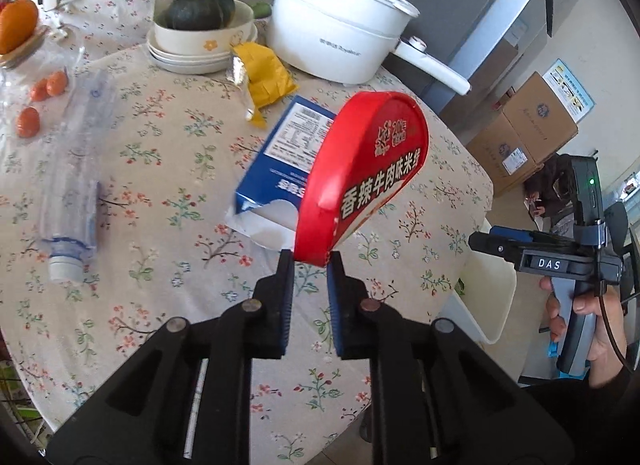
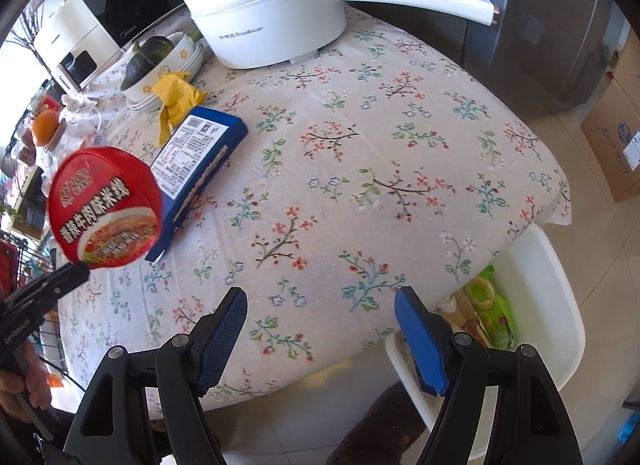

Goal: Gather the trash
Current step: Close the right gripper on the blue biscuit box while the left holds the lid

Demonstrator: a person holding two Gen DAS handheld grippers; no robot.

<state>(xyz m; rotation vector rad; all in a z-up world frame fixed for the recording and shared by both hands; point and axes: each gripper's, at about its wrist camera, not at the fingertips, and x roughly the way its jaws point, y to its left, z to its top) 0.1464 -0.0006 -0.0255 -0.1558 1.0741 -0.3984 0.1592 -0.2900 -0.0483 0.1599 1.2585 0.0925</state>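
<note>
Mid-carry: left gripper [image 1: 311, 261] clamped narrow on rim of red noodle-bowl lid [image 1: 362, 175], lifted clear of floral tablecloth [image 2: 360, 169]; right gripper [image 2: 320, 325] wide, empty; next likely swing toward white bin [image 2: 552, 305], release over it

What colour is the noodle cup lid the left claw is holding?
Red, with white lettering on a black band; the noodle cup lid shows best in the right wrist view.

A red noodle-cup lid [image 1: 360, 177] with white lettering hangs over a cream floral tablecloth [image 2: 360, 169]; beside it a blue carton [image 2: 200, 161], beyond that a yellow wrapper [image 1: 266, 73] and a white pot [image 1: 336, 33].
</note>
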